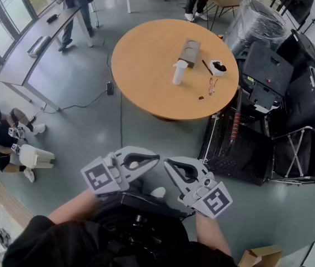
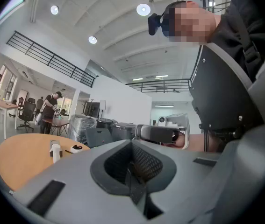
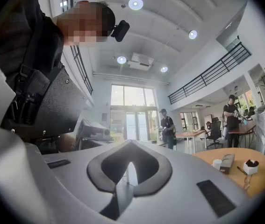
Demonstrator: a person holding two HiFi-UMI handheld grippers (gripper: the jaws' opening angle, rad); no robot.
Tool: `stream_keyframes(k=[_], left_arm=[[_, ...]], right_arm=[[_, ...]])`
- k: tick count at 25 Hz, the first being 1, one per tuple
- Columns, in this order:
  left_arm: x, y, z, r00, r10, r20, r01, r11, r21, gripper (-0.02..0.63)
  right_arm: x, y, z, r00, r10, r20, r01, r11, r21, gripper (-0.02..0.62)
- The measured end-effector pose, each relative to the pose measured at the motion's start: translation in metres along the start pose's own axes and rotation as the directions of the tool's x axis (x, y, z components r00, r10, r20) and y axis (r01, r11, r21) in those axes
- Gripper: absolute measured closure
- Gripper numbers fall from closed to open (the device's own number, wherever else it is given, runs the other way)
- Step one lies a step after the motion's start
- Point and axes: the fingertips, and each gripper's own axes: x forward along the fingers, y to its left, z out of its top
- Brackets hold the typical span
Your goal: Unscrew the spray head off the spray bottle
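The white spray bottle (image 1: 179, 71) stands upright with its spray head on, near the middle of the round wooden table (image 1: 146, 82), well ahead of me. Both grippers are held low in front of my body, far from the table. My left gripper (image 1: 155, 158) and right gripper (image 1: 168, 163) point toward each other, jaws shut and empty. In the left gripper view the bottle (image 2: 54, 152) shows small at the far left beyond the shut gripper (image 2: 133, 166). The right gripper view has the shut gripper (image 3: 126, 172) with only the bottle's top (image 3: 217, 163) showing at the right.
On the table also lie a grey-brown box (image 1: 189, 52), a white and black item (image 1: 218, 67), a pen and glasses (image 1: 211, 85). Black cases and crates (image 1: 268, 149) crowd the table's right side. A long desk (image 1: 29, 54) and people stand at the left and back.
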Motion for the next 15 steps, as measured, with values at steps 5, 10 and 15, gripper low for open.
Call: stream_keyframes(k=[5,10,15], left_arm=[[-0.015,0.044,0.01,0.999,-0.031,-0.007,0.032,0.999,0.016,0.603],[-0.024,0.093,0.021,0.997,-0.077,-0.008,0.077,0.996,0.04,0.603],[-0.037,0.139,0.026,0.995,-0.098,0.001,0.098,0.994,0.051,0.603]], right_arm=[[0.043,-0.024,0.003,0.999,-0.043,0.025,0.042,0.999,0.007,0.594],[0.085,-0.056,0.005,0.996,-0.086,0.038,0.087,0.996,-0.014,0.594],[0.127,-0.079,-0.002,0.992,-0.122,0.02,0.123,0.992,-0.01,0.594]])
